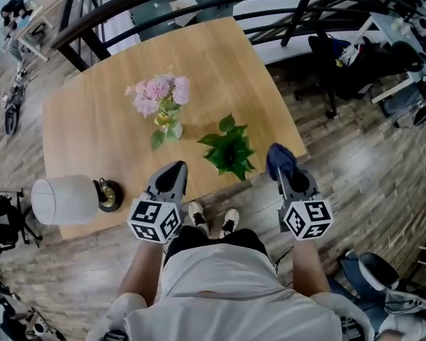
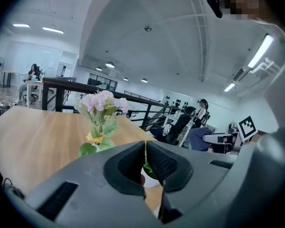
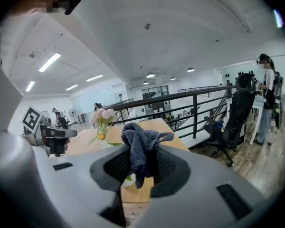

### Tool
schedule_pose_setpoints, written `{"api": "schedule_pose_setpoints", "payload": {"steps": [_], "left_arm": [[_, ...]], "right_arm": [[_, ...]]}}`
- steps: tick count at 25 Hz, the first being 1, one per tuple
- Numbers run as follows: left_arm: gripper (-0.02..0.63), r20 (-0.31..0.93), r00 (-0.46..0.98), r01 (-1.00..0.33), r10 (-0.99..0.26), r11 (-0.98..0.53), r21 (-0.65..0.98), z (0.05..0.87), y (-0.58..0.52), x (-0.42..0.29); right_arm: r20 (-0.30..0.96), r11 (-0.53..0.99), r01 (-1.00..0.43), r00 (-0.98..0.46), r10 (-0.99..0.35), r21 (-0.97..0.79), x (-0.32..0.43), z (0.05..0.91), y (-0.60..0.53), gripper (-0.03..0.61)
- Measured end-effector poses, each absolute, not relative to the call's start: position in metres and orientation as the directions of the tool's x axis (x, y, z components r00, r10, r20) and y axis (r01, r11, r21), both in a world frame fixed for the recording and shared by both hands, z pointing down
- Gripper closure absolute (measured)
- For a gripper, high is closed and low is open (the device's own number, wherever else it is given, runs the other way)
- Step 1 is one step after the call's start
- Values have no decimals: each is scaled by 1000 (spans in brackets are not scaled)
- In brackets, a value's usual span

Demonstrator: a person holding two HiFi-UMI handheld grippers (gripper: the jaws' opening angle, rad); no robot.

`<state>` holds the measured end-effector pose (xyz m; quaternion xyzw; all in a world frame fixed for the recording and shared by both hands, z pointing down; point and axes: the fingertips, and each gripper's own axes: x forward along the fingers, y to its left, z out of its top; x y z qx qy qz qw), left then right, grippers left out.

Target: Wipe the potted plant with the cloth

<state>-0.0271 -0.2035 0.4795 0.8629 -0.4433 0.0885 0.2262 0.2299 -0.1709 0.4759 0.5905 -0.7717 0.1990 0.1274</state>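
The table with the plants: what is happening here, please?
A person stands at the wooden table with a gripper in each hand. The right gripper is shut on a dark cloth; the left gripper is shut and empty. The potted plant stands near the table's edge between them, not yet touched. A vase of pink flowers stands farther back.

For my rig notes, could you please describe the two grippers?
The left gripper and right gripper each have a grey tapered body, dark ribbed fingers, and a white cube with black square markers. The person wears a light short-sleeved shirt.
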Motion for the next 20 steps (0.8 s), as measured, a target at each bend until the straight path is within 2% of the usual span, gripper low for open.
{"api": "schedule_pose_setpoints", "payload": {"steps": [7,11,17,20], "left_arm": [[591,358,679,-734,-641,-590,335,506,-229,-26],[591,383,702,-712,-601,-582,392,522,-225,-21],[589,408,782,-604,-471,-415,680,583,-216,-5],[546,405,812,-549,-421,-314,774,607,-213,6]], "right_arm": [[442,191,-977,-214,-871,-97,206,467,-183,434],[462,198,-974,-228,-857,-114,202,475,-187,433],[458,260,-949,-313,-832,-178,200,481,-206,433],[458,281,-937,-347,-819,-207,203,485,-208,433]]}}
